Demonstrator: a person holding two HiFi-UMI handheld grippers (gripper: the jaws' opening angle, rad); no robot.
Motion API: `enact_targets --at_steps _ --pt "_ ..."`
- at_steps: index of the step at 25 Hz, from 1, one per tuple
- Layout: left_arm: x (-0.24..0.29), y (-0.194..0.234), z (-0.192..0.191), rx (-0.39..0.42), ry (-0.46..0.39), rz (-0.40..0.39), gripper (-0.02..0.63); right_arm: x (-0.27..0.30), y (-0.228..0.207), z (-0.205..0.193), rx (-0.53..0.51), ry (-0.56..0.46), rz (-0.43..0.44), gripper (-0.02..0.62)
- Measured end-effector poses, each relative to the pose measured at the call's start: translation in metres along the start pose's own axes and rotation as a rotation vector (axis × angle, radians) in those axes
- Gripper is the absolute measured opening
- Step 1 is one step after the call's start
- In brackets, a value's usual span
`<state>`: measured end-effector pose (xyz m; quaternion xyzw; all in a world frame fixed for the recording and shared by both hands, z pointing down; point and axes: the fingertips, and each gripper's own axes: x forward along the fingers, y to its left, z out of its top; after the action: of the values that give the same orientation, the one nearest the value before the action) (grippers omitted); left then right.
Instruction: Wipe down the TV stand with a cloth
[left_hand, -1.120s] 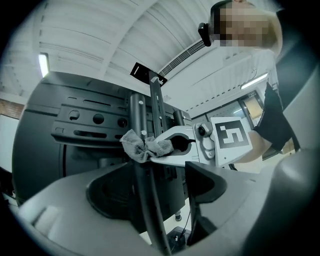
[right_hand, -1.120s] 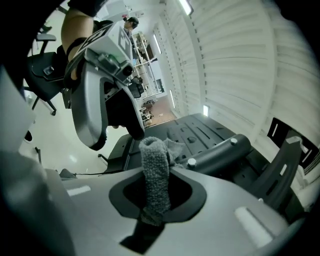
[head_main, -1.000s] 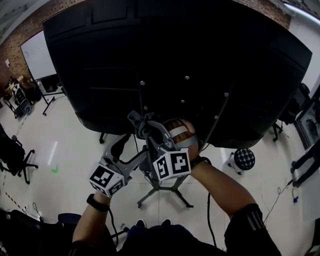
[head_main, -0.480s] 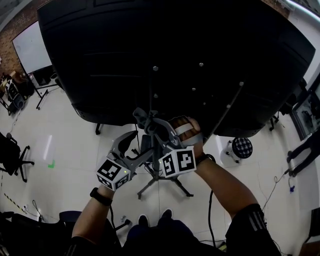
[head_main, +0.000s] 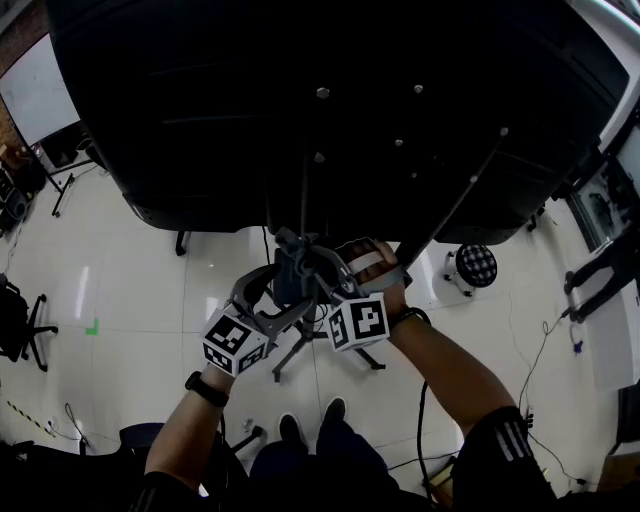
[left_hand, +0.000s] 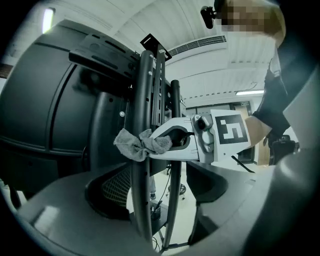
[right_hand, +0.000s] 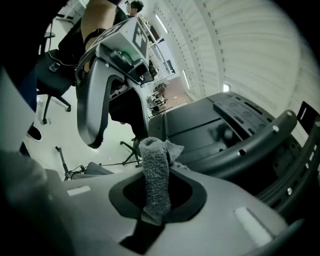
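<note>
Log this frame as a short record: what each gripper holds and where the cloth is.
right gripper: fingers shut on the cloth
cloth: grey, pressed against an upright bar of the TV stand
left gripper: fingers apart, the stand's bars between them, no grip visible
TV: black back panel, mounted above the grippers

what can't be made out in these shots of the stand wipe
- Dust or wiped patches on the stand pole: head view, black pole against the dark TV back.
- Stand feet: head view, partly behind the claws.
- Whether the left claw touches the pole: left gripper view, pole stands between its open jaws, contact unclear.
- Cloth size: right gripper view, bunched in the right claw.
</note>
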<state>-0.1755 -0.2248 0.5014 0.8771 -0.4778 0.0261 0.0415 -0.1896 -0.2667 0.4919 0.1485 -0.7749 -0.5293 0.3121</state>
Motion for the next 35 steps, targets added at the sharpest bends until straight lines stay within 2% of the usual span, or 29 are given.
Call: enact_targets --at_steps 9,20,35 --pt "0.003 0.002 -0.064 -0.069 0.050 -0.038 0.365 0.025 0.067 -0.016 0.045 0.051 0.059 0.043" --pt "0.014 0.019 -0.159 -0.113 0.132 -0.070 0.366 0.060 0.164 -0.040 0.073 0.094 0.133 0.043" --pt "0.042 0.043 -0.306 -0.186 0.253 -0.090 0.366 0.111 0.311 -0.086 0.129 0.148 0.268 0.043"
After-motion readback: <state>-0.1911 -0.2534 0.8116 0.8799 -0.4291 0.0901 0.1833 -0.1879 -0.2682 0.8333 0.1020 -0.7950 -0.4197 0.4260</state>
